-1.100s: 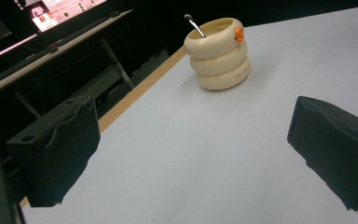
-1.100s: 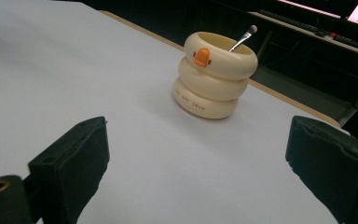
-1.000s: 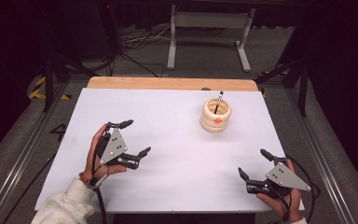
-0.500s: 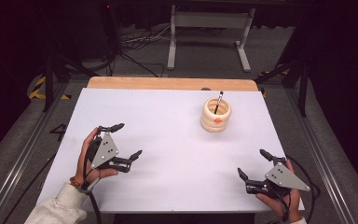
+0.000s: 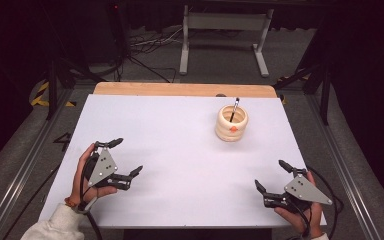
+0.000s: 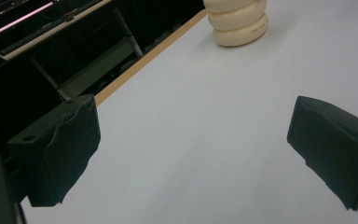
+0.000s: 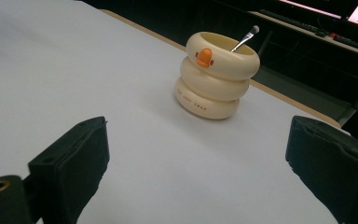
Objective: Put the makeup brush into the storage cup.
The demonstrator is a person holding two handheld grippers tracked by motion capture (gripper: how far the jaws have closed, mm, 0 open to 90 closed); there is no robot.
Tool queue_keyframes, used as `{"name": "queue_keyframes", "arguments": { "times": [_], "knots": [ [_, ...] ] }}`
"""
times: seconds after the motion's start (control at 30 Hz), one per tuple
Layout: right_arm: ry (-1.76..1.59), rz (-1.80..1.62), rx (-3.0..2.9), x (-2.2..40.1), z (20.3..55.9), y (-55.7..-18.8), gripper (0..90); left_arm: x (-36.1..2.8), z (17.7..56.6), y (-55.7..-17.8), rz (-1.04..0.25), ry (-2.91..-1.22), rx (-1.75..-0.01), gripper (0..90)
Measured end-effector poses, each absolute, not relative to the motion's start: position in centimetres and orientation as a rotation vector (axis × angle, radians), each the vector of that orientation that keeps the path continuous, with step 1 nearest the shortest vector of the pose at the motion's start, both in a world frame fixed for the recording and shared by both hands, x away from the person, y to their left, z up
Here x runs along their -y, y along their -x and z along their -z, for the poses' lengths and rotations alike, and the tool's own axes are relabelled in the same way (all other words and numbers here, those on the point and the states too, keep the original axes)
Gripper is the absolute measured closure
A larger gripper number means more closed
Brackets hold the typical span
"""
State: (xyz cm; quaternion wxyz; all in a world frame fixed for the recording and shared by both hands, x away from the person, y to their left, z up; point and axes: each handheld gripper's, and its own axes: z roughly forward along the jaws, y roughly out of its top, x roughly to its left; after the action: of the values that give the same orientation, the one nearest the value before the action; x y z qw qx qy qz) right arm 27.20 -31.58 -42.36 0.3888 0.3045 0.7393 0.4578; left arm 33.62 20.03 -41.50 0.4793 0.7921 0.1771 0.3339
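Stood at the far right of the white table [image 5: 180, 150]: a cream ringed holder [image 5: 231, 123] with a thin brush [image 5: 234, 108] leaning out of its mouth, bristles up. Seen close from the right gripper view as three stacked rings, an orange mark at the front, upright.

Rested low at the near left: left gripper [image 5: 124, 159], jaws spread wide, nothing between them, well apart from the holder. Rested at the near right: right gripper [image 5: 272, 176], jaws likewise wide and empty, pointed toward the holder but not near it. Confirmed in both gripper views, with bare tabletop showing between the black pads.

Judged as the opening step: both tools idle at the near edge, the approach not yet begun. Judged as likely next: reaching out with the right one, the nearer, toward the brush handle above the rim. Needed for that: a narrow, careful closing on a slim slanted stem, perhaps with the other steadying the light holder against tipping.
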Motion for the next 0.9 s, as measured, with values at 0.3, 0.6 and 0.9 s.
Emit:
{"name": "queue_keyframes", "arguments": {
  "times": [0.3, 0.6, 0.9],
  "knots": [
    [-0.778, -1.16, -1.885, 31.5, 42.5, -27.2, 6.4, -21.6, 42.9, -33.0, -0.817, -1.951, -0.485, 3.9],
    [-0.784, -1.174, -1.882, 31.7, 42.4, -27.1, 6.4, -23.4, 44.0, -32.5, -0.793, -1.953, -0.554, 4.2],
    [-0.794, -1.173, -1.886, 31.8, 42.6, -27.4, 6.3, -25.3, 45.0, -31.4, -0.749, -1.929, -0.631, 4.3]
  ]
}}
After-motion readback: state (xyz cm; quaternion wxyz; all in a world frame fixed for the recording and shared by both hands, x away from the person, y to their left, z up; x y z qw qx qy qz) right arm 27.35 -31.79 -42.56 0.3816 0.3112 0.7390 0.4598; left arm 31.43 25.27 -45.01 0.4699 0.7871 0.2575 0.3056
